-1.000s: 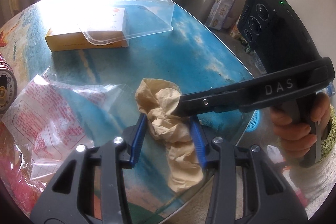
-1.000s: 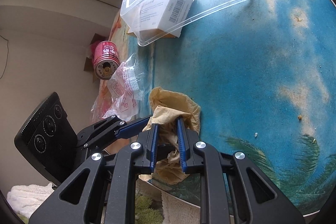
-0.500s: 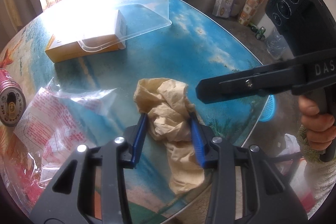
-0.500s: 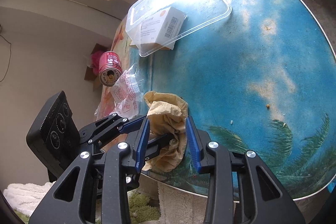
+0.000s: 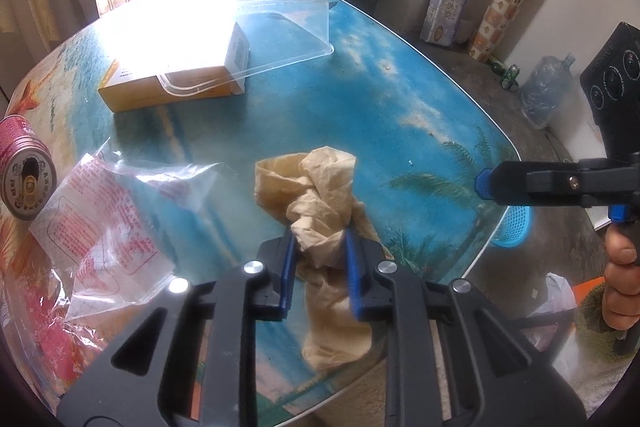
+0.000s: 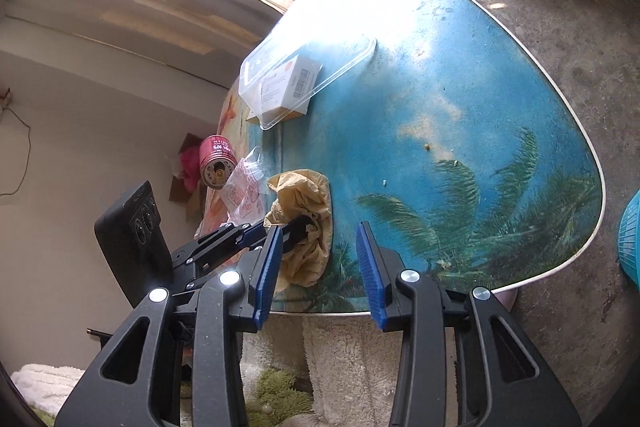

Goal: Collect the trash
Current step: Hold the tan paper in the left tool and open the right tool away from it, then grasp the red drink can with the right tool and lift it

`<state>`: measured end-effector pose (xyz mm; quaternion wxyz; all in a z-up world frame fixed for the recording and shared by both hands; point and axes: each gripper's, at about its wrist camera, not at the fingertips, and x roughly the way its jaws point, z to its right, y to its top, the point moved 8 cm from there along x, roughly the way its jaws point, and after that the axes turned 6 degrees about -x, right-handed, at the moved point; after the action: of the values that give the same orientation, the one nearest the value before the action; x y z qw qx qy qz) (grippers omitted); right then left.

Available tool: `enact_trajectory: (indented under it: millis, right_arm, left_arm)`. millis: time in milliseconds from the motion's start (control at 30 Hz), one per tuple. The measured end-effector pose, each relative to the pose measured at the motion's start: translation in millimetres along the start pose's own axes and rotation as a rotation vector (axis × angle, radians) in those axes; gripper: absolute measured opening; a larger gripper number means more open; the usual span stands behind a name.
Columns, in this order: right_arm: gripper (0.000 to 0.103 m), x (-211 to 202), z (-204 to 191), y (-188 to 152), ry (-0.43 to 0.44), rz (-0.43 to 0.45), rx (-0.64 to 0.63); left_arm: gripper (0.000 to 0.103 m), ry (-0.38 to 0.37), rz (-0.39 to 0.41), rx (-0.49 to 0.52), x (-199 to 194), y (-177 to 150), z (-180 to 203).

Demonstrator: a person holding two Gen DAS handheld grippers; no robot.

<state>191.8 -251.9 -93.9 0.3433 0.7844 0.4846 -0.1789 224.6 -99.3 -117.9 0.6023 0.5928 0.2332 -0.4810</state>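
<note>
Our left hand-held gripper [image 5: 320, 263] has just closed its blue pads onto the crumpled tan paper napkin [image 5: 316, 195], near the edge of the blue beach-print surface [image 5: 400, 99]. Our right hand-held gripper [image 6: 316, 267] has its jaws apart, holding nothing, beside the napkin.

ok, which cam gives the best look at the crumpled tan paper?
Left wrist. The crumpled tan paper sits centre frame, large, its folds clear, pinched between the left gripper pads, whose jaws have just been closing. Right wrist shows it smaller, off to the left, partly hidden by the left gripper's fingers.
</note>
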Motion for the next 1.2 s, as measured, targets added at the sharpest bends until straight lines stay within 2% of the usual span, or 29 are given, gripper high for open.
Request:
enact_trajectory:
  millis: [267, 500, 567, 867, 1133, 1200]
  right_arm:
    - [0.038, -8.6, -3.5, -8.9, -0.021, 0.024, -0.001]
    - [0.038, -6.3, -15.9, -6.2, -0.056, 0.04, -0.039]
    - [0.045, -4.1, -21.8, -4.1, -0.07, 0.036, -0.063]
    - [0.057, 18.1, -72.9, 17.6, -0.094, 0.022, -0.191]
    - [0.062, 67.8, -128.5, 39.2, -0.109, -0.029, -0.311]
    - [0.066, 81.8, -146.4, 47.3, -0.102, -0.04, -0.352]
  left_arm:
    - [0.016, -0.048, 0.075, -0.055, -31.6, 1.1, -2.2]
    - [0.016, -0.116, 0.169, -0.106, -85.4, -0.8, -13.2]
    - [0.016, -0.12, 0.2, -0.125, -102.5, -1.2, -22.1]
    - [0.016, -0.106, 0.359, -0.276, -177.1, -7.8, -90.5]
    - [0.016, -0.059, 0.436, -0.394, -207.7, -18.6, -157.7]
    - [0.016, -0.037, 0.451, -0.419, -213.9, -22.1, -174.3]
